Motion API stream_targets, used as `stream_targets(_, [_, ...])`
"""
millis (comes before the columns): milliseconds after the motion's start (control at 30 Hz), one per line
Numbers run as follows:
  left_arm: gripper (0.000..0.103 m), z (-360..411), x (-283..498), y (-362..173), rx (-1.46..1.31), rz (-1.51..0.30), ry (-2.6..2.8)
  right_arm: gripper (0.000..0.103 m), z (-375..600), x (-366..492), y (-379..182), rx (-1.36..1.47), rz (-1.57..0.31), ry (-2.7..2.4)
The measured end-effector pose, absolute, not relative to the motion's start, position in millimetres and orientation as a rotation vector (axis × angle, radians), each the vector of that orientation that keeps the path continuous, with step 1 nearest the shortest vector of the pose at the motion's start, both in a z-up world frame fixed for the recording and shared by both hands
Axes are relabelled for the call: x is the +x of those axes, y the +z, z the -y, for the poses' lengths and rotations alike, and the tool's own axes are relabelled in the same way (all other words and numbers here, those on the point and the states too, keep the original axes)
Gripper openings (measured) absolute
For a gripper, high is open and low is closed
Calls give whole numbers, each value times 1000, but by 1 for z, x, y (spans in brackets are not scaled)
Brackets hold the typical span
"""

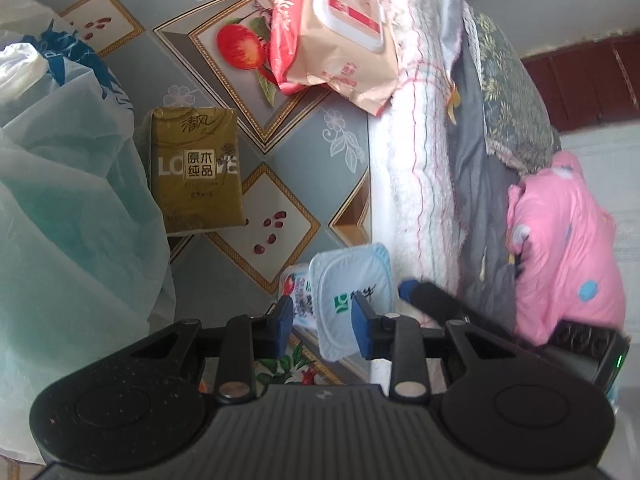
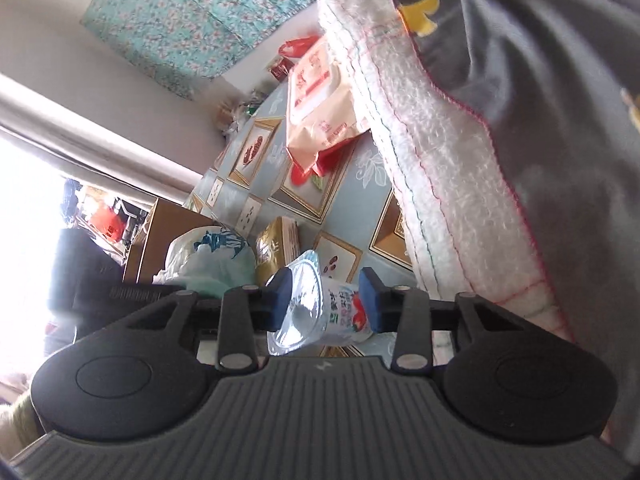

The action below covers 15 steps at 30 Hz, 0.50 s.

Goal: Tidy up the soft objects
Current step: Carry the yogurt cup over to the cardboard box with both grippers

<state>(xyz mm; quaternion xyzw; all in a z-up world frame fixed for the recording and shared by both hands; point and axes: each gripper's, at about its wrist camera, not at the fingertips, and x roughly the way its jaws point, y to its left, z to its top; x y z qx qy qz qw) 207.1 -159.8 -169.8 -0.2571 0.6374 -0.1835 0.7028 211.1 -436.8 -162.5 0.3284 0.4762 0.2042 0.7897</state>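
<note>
Left tool (image 1: pixel 322 330): its blue pads stand a little apart around the foil-lidded yogurt cup (image 1: pixel 352 304); the right pad lies against the lid, while contact on the left side cannot be told from the left wrist view.
Right tool (image 2: pixel 326 306): narrowly parted, with the same yogurt cup (image 2: pixel 320 312) lying on its side between the pads; the left pad meets the clear base and the right pad meets the printed end, so it grips the cup.
Right tool seen from the left: a blue fingertip (image 1: pixel 408 290) and a black finger come in at about 3 o'clock of the cup.
Yogurt cup: at about 6 o'clock of the left wrist view, just above the desk (image 1: pixel 280 148) edge, beside the white towel (image 1: pixel 416 168).
White towel: a folded fluffy stack with red and green stitching, running from 12 to 5 o'clock along the desk's right side; a grey cloth (image 1: pixel 476 184) lies on its far side.
Wipes pack (image 1: pixel 336 28): pink and red with a white flip lid, at 12 o'clock, leaning onto the towel's edge.
Gold tissue pack (image 1: pixel 196 172): flat on the patterned desk at about 10 o'clock of the cup, well apart from the wipes.
Plastic bag (image 1: pixel 68 200): pale and translucent, at 9 o'clock, touching the tissue pack's left edge.
Pink sleeve (image 1: pixel 568 248): padded, at 3 o'clock behind the right tool.
</note>
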Motion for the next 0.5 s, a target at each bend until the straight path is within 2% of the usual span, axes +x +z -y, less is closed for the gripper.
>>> stream_targets(200, [43,174,204,-173,-521,-1407,-455,24,428,220,-181,790,-1070,455])
stream_targets(500, [41,187,203,-163,-437,-1390,-448,21,422,219,-172,822,-1055,421])
